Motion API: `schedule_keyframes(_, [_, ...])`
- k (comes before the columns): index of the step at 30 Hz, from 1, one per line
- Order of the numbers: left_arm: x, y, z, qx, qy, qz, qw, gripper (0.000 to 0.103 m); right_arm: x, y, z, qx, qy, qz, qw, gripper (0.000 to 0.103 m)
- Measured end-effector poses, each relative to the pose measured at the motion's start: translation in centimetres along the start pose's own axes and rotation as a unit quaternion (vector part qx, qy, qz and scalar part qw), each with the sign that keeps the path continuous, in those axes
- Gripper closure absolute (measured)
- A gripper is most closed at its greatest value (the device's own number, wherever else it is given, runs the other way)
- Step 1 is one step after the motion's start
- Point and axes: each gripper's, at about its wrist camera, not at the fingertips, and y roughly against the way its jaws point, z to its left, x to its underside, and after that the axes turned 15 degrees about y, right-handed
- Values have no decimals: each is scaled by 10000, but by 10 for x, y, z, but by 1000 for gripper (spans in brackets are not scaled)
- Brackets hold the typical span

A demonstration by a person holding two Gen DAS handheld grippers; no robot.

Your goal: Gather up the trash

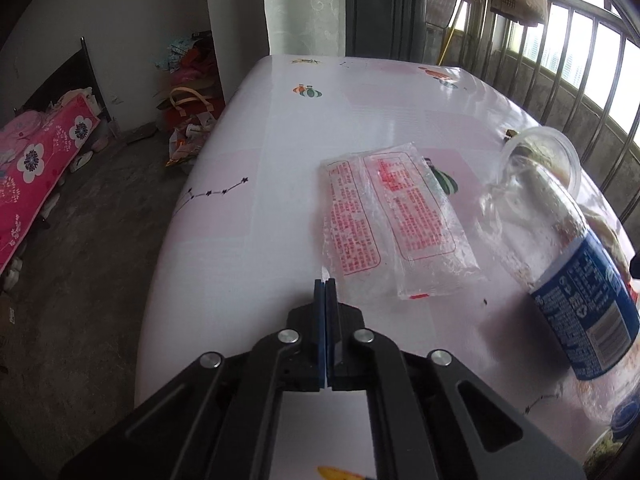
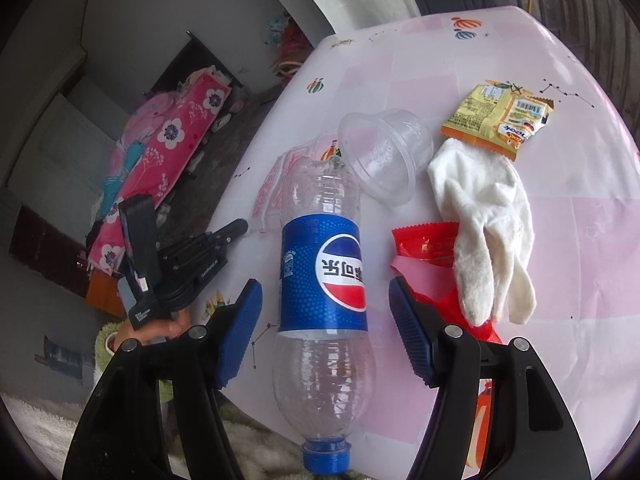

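Observation:
An empty Pepsi bottle point(image 2: 324, 280) with a blue label and cap lies on the pink tablecloth point(image 2: 500, 60), cap toward me. My right gripper point(image 2: 326, 320) is open, its blue pads either side of the bottle's label, not touching. A clear plastic cup point(image 2: 384, 156) lies on its side beyond the bottle. A clear wrapper with red print point(image 1: 392, 224) lies flat ahead of my left gripper point(image 1: 325, 280), which is shut and empty just short of it. The bottle point(image 1: 580, 280) and the cup point(image 1: 540, 160) show at the right in the left wrist view.
A white glove point(image 2: 484, 224), a red wrapper point(image 2: 424, 244) and a yellow snack packet point(image 2: 496, 120) lie right of the bottle. The left gripper point(image 2: 240, 228) shows over the table's left edge. A pink flowered bed point(image 1: 36, 168) and bags stand on the floor to the left.

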Motion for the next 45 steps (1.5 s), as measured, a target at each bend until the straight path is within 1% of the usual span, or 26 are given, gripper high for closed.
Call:
schedule_keyframes(3, [22,19,7,-97,-9,29,9999,103,5,3,-3,-46,-59,-19,10000,40])
schedule_keyframes(6, [45,40,16,-80,135,118,9998,103,7,4,-4,-84,-87,-33,9999,40])
schedule_keyframes(11, [78,69,26,156,487,318,9982,103,10,5,-5,-115,-113,-14,9999,40])
schedule_keyframes(14, [88,81,26,245,694,303,9968,103,10,7,-3,-129,-80,-36,9999,40])
schedule_keyframes(18, [86,93,31,463,1093,102,9929,101,8,9,1,-39,-48,-27,10000,40])
schedule_keyframes(19, [84,96,31,546,1182,33,9915,95,6,11,2,-8,-28,-41,10000,40])
schedule_keyframes(20, [82,99,32,607,1257,-45,9902,84,4,12,3,26,-1,-59,10000,40])
schedule_keyframes(21, [80,101,32,643,1326,-139,9890,70,2,14,5,75,31,-84,9999,40])
schedule_keyframes(22, [80,104,33,661,1393,-236,9878,64,1,16,7,143,71,-119,9998,40])
schedule_keyframes(23, [79,106,32,673,1458,-298,9866,55,-1,18,10,217,117,-166,9996,38])
schedule_keyframes(24, [78,107,31,707,1517,-321,9854,49,-2,22,13,289,163,-227,9992,37])
schedule_keyframes(25, [77,107,31,763,1563,-313,9843,47,-4,24,15,355,208,-288,9987,34])
schedule_keyframes(27, [76,105,31,881,1637,-291,9821,37,-6,29,22,510,312,-396,9974,30])
schedule_keyframes(28, [76,105,31,939,1660,-281,9812,35,-7,30,26,612,372,-446,9964,27])
schedule_keyframes(30, [77,106,31,1010,1673,-289,9803,24,-10,32,34,816,514,-522,9940,24])
schedule_keyframes(33, [80,111,34,1055,1666,-349,9797,15,-16,32,48,1127,768,-615,9887,17])
schedule_keyframes(37, [79,118,45,1141,1880,-495,9743,12,-26,29,68,1537,1172,-787,9780,8])
schedule_keyframes(39, [79,123,53,1209,2020,-638,9698,12,-31,26,78,1678,1342,-871,9728,8])
schedule_keyframes(41, [77,126,60,1202,2076,-756,9678,12,-36,22,88,1780,1471,-938,9684,8])
schedule_keyframes(43, [75,130,65,1128,2041,-822,9689,10,-40,17,95,1861,1576,-1001,9646,8])
schedule_keyframes(45, [74,130,68,1094,1937,-701,9724,7,-44,10,103,1939,1688,-1034,9608,8])
